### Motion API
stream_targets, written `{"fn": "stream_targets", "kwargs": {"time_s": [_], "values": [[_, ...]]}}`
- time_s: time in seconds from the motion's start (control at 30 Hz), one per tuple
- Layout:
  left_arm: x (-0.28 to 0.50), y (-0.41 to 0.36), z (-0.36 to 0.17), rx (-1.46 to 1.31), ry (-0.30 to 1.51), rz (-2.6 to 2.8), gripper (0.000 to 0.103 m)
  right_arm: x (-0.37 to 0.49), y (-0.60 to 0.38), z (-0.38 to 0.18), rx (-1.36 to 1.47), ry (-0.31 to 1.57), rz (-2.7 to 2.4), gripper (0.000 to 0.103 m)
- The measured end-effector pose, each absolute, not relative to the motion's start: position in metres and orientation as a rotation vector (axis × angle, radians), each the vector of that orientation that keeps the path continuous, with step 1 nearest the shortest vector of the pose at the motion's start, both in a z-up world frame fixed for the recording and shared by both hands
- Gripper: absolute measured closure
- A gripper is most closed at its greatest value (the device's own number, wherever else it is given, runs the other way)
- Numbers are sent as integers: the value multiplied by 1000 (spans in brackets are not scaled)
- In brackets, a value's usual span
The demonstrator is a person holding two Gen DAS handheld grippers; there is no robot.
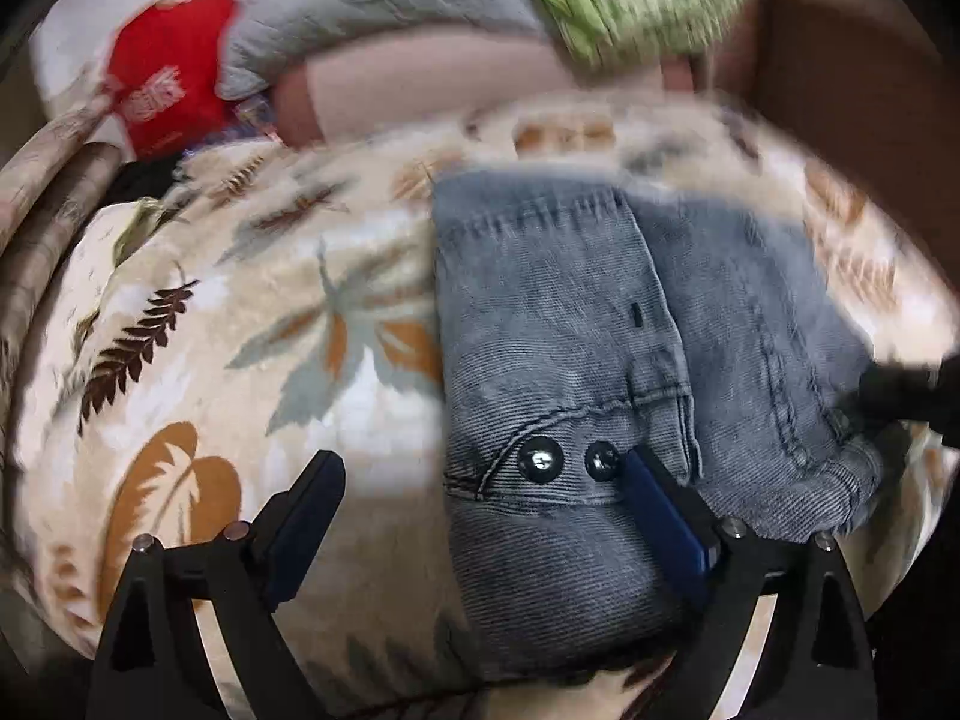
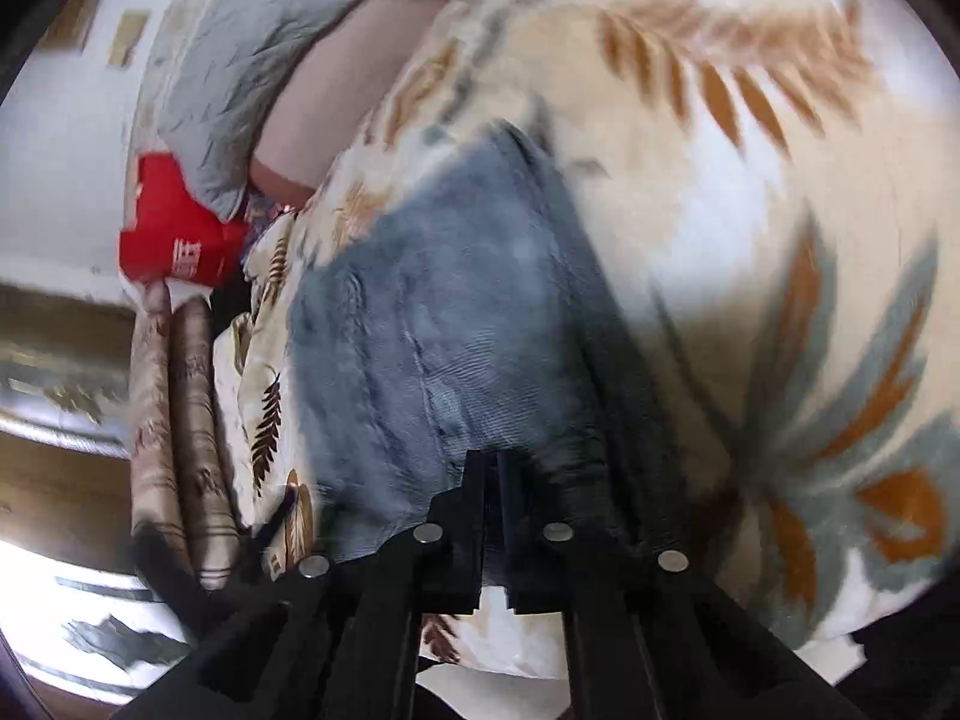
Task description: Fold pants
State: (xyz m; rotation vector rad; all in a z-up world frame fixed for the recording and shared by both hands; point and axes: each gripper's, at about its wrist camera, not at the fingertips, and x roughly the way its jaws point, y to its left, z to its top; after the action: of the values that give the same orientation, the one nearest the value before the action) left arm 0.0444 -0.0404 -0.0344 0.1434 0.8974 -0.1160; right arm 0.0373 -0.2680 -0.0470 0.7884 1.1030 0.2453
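Note:
Grey-blue jeans (image 1: 558, 360) lie folded lengthwise on a leaf-patterned blanket (image 1: 240, 324), waistband with two metal buttons (image 1: 540, 461) near me. My left gripper (image 1: 480, 474) is open; its right finger (image 1: 660, 510) rests on the waistband, its left finger (image 1: 306, 510) is over the blanket. In the right wrist view the jeans (image 2: 444, 324) hang lifted from my right gripper (image 2: 495, 462), whose jaws are shut on the denim edge. The right gripper also shows dark at the right edge of the left wrist view (image 1: 912, 390).
A grey pillow (image 1: 360, 18), a red bag (image 1: 168, 78) and a green cloth (image 1: 630, 0) lie at the far end of the bed. A striped bolster (image 2: 180, 420) runs along the bed's left side. The blanket (image 2: 750, 180) spreads to the right.

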Motion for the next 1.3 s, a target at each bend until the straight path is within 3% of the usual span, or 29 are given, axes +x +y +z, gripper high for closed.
{"fn": "stream_targets", "kwargs": {"time_s": [0.07, 0.17, 0.23, 0.27, 0.4, 0.57, 0.67, 0.7, 0.9, 1.0, 1.03, 1.17, 1.3], "values": [[47, -39, -34, 138, 914, -124, 8, 51, -261, -17, 713, 1047, 259, 92], [47, -41, -35, 149, 907, -122, 8, 87, -260, 6, 684, 1004, 287, 68], [46, -40, -35, 151, 902, -123, 8, 112, -263, 5, 736, 994, 336, 45], [46, -40, -34, 148, 903, -126, 8, 129, -264, -4, 735, 1010, 344, 42], [48, -34, -24, 79, 925, -163, 11, 153, -287, -77, 801, 1127, 225, 52], [51, -34, 15, 0, 807, -171, 11, 151, -279, -72, 718, 1117, 251, 54], [62, -65, -31, 177, 956, -164, 10, 155, -273, -67, 684, 1135, 248, 54], [59, -64, -36, 168, 928, -163, 10, 156, -270, -63, 648, 1153, 250, 54], [57, -58, -35, 131, 911, -174, 9, 170, -245, -5, 338, 1212, 201, 47], [55, -60, -35, 146, 897, -179, 10, 196, -178, 34, 86, 1197, 309, 27], [55, -60, -35, 146, 896, -184, 10, 208, -149, 41, -12, 1196, 351, 24], [58, -54, -35, 111, 905, -209, 9, 248, -68, 31, -250, 1282, 436, 24], [58, -51, -37, 96, 904, -228, 9, 270, -25, -16, -447, 1430, 469, 28]]}}
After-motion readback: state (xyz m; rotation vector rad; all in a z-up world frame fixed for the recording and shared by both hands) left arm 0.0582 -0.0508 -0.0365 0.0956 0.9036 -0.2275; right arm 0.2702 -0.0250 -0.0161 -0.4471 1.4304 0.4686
